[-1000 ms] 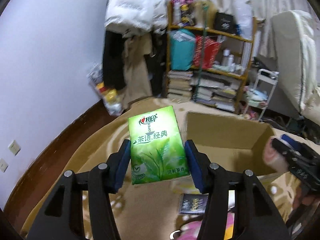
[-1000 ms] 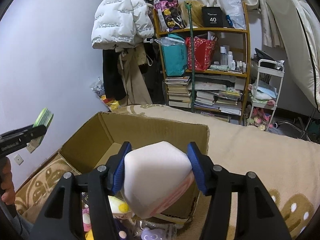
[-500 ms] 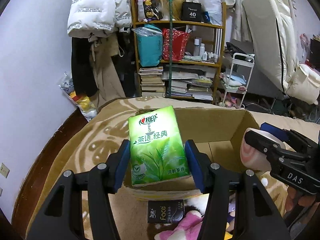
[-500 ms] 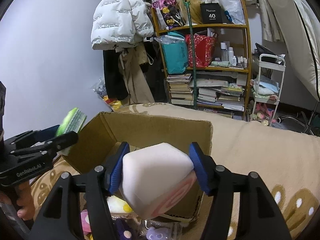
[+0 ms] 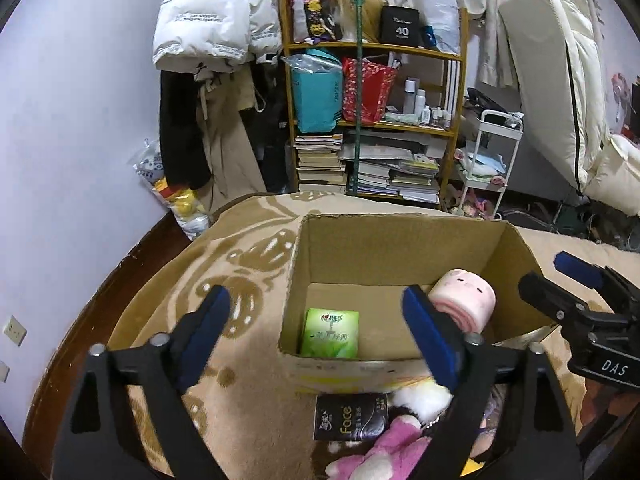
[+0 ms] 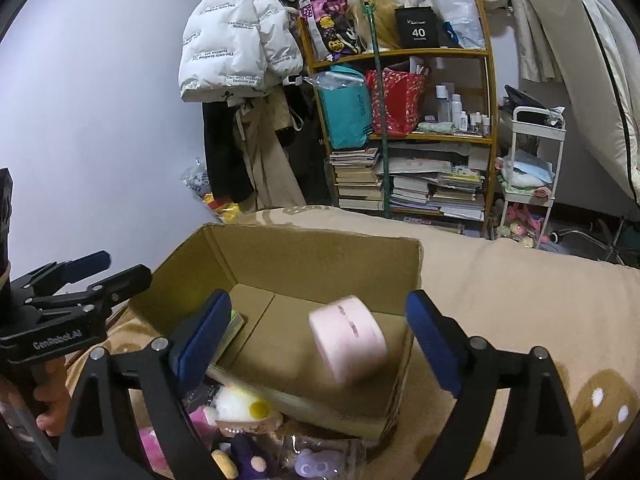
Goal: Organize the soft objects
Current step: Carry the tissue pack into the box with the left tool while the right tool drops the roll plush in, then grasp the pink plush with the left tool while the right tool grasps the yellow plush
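Observation:
An open cardboard box (image 5: 396, 240) (image 6: 320, 256) stands on the beige blanket. A green tissue pack (image 5: 330, 333) lies on its floor at the near left; only its edge (image 6: 236, 322) shows in the right wrist view. A pink soft cube (image 5: 464, 300) (image 6: 347, 342) is blurred at the box's right side, free of both grippers. My left gripper (image 5: 316, 338) is open and empty above the box's near wall. My right gripper (image 6: 318, 340) is open and empty over the box; it also shows at the right of the left wrist view (image 5: 568, 284).
Plush toys (image 5: 384, 448) (image 6: 240, 404) and a black tissue pack (image 5: 351, 422) lie in front of the box. A cluttered wooden shelf (image 5: 376, 120), hanging coats (image 5: 216, 20), a white cart (image 5: 490, 160) and an upright mattress (image 5: 560, 92) stand behind.
Both grippers opened. The green tissue pack dropped from the left gripper onto the box floor, and the pink cube left the right gripper and is falling into the box.

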Available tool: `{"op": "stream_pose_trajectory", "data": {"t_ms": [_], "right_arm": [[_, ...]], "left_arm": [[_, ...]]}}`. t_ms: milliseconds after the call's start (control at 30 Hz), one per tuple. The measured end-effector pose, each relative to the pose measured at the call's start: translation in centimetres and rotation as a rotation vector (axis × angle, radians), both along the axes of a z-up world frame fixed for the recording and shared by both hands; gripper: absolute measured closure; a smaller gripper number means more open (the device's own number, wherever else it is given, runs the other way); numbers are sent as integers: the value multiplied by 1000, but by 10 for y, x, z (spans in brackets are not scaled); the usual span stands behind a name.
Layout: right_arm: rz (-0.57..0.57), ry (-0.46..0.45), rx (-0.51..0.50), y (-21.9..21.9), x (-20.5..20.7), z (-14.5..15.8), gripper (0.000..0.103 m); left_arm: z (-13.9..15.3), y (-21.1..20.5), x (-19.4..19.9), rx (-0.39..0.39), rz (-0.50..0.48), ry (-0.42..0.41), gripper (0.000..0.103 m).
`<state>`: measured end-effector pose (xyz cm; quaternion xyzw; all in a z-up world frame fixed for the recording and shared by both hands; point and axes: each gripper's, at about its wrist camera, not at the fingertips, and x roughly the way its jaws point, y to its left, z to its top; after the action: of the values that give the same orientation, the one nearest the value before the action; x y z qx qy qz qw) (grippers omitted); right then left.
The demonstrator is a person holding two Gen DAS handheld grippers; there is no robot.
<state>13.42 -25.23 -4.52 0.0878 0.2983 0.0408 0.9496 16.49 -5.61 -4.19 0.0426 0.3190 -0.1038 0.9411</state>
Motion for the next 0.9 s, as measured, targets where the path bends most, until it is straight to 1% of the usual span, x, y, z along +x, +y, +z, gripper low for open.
{"op": "stream_pose_trajectory", "data": {"t_ms": [67, 267, 433, 533, 800, 900], "right_arm": [[-12, -8, 0, 0, -6, 4, 0], [-30, -12, -4, 0, -28, 16, 0], [-45, 9, -15, 5, -49, 23, 0], [-53, 26, -39, 11, -62, 26, 0], [-9, 57, -87, 35, -93, 30, 0], [8, 76, -83, 43, -103, 28, 0]], "left_arm": [[3, 5, -5, -4, 14, 0, 8], [9, 22, -24, -21, 31, 15, 8], [8, 35, -44, -31, 32, 45, 7], [5, 40, -55, -34, 35, 66, 7], [4, 51, -90, -5, 35, 81, 7], [3, 56, -99, -2, 36, 97, 7]]}}
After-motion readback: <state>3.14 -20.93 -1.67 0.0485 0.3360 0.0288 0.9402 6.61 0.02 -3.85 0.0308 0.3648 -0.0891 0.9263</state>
